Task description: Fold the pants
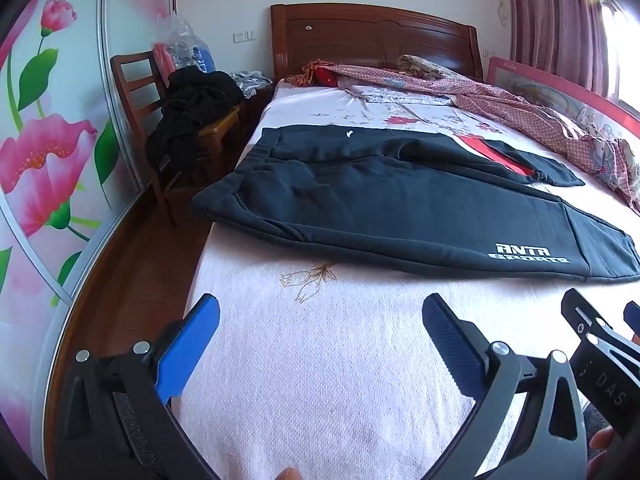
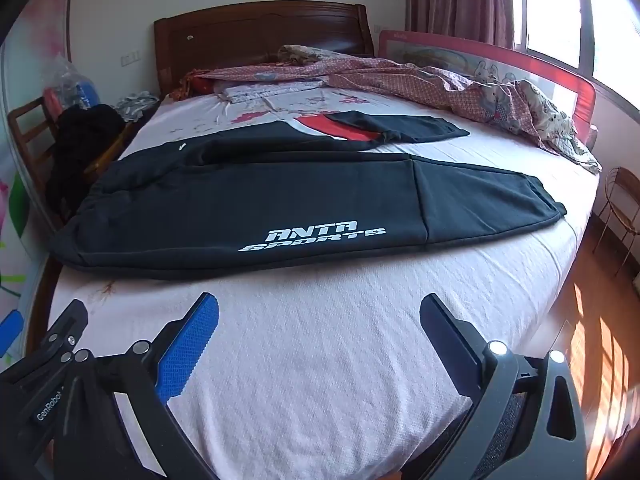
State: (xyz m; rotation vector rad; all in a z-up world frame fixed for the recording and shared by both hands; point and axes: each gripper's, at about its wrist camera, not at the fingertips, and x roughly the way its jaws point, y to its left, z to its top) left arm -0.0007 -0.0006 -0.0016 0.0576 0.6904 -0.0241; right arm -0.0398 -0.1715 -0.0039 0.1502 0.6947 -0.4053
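I hold my left gripper (image 1: 320, 334) and right gripper (image 2: 319, 334) side by side above the pale bedspread (image 2: 320, 360), both spread wide and empty, while the dark pants (image 2: 280, 200) lie flat across the bed ahead of them, legs apart, untouched.
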